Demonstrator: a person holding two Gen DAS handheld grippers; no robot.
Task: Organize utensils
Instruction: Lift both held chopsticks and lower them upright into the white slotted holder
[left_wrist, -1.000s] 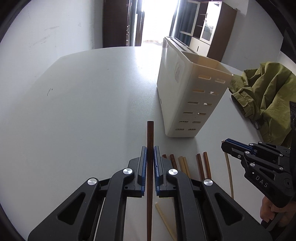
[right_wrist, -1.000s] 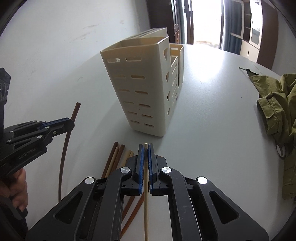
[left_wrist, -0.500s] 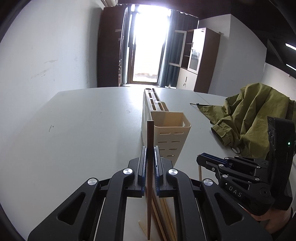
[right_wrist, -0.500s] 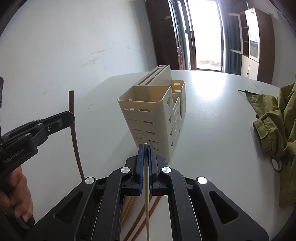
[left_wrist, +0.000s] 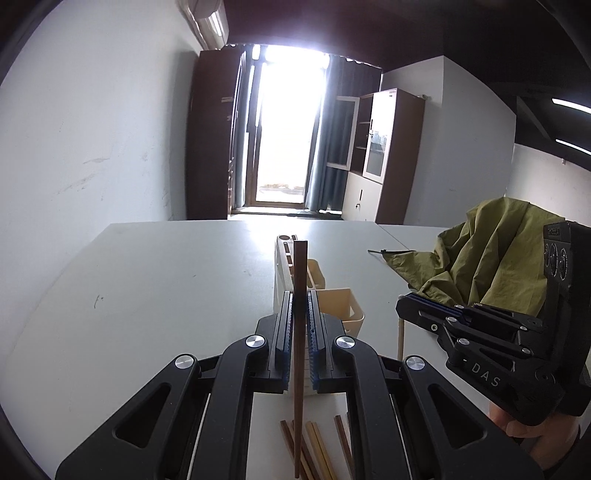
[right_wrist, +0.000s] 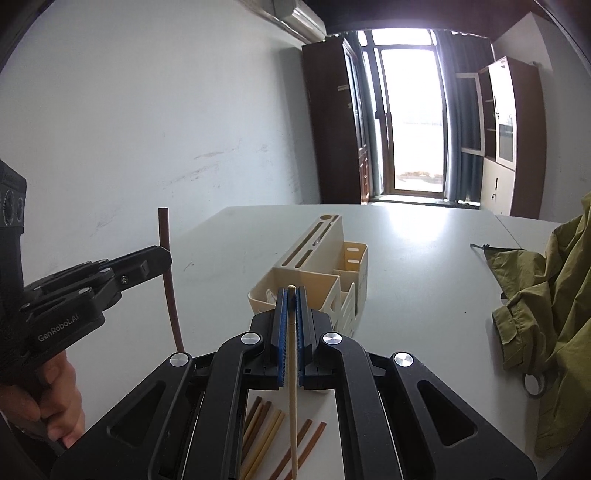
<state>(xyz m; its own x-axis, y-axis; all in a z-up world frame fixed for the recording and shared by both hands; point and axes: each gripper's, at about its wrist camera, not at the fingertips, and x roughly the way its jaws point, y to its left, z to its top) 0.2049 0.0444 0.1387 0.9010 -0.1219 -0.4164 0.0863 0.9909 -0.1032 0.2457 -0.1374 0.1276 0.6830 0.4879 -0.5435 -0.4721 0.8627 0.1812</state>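
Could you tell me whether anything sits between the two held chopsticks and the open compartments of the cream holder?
Nothing visible does. The dark chopstick and the light chopstick are both held above the table, and the utensil holder lies ahead with its top open.

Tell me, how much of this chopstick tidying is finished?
Barely started: no chopstick shows in the holder. In hand: the left claw grips a dark chopstick, the right claw a pale chopstick, both lifted. Left: several loose chopsticks on the table.
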